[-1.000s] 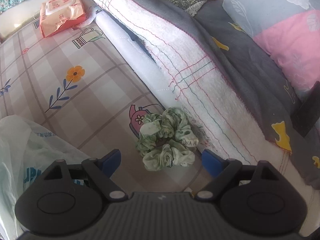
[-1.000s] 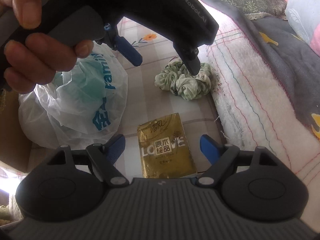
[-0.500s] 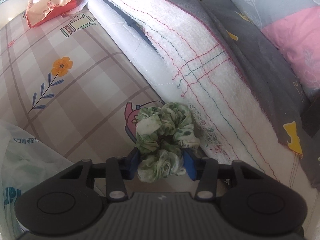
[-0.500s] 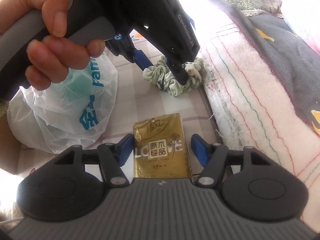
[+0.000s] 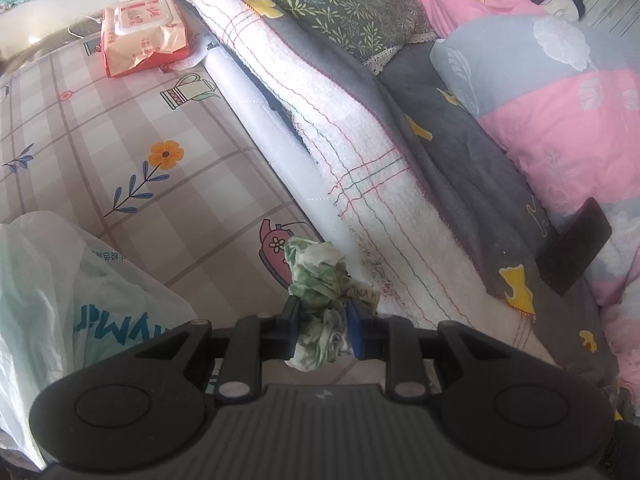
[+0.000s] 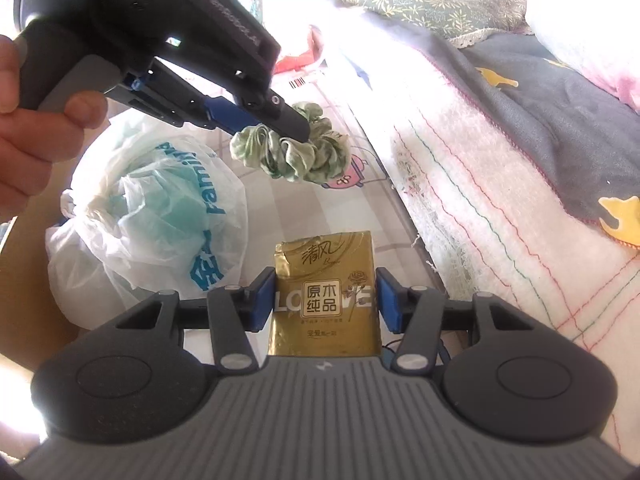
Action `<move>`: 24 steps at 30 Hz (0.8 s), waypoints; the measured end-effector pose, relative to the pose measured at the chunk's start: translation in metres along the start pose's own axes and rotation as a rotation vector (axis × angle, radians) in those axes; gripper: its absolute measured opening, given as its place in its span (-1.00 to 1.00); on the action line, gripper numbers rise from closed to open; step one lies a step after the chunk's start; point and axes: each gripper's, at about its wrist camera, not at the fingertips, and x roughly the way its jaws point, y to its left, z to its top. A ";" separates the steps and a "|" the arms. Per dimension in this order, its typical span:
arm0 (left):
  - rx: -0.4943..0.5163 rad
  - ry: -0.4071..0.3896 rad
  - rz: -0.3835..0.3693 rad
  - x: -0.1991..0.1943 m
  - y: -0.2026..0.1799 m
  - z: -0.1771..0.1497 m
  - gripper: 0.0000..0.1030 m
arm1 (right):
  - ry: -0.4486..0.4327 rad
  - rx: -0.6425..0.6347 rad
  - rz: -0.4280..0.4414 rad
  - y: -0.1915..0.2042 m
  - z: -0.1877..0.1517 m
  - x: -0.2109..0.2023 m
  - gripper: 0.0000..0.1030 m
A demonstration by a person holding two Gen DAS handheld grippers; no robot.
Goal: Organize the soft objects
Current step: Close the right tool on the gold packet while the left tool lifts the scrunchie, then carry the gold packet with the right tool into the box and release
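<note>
A green floral scrunchie (image 5: 316,276) hangs clear of the checked sheet (image 5: 120,128), bunched between the blue pads of my left gripper (image 5: 322,316), whose jaws are closing on it. The right wrist view shows that scrunchie (image 6: 308,152) dangling from the left gripper (image 6: 272,132), which a hand (image 6: 24,120) holds. A gold tissue pack (image 6: 324,252) lies on the sheet in front of my right gripper (image 6: 324,284). Those jaws are closing too, and both pads sit against the pack's sides.
A white plastic bag (image 5: 60,300) with blue print bulges at the left, seen also as the bag (image 6: 152,208) beside the tissue pack. A pink wet-wipe pack (image 5: 140,36) lies far back. Folded white and grey blankets (image 5: 360,160) and a pink quilt (image 5: 560,120) fill the right.
The left gripper came down around the scrunchie, squeezed it and raised it off the sheet. The right gripper's jaws narrowed from wide apart until they met the tissue pack's sides.
</note>
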 end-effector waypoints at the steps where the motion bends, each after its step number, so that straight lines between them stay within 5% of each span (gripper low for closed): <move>1: 0.000 -0.020 -0.006 -0.012 0.001 -0.004 -0.51 | -0.017 -0.006 0.008 0.003 0.001 -0.006 -0.01; 12: -0.105 -0.336 0.015 -0.184 0.050 -0.091 -0.54 | -0.207 -0.110 0.192 0.059 0.035 -0.069 -0.01; 18: -0.310 -0.489 0.153 -0.259 0.110 -0.172 -0.65 | -0.191 -0.188 0.368 0.111 0.049 -0.070 -0.01; 24: -0.538 -0.503 0.190 -0.272 0.171 -0.243 -0.68 | -0.150 -0.279 0.456 0.173 0.051 -0.065 -0.01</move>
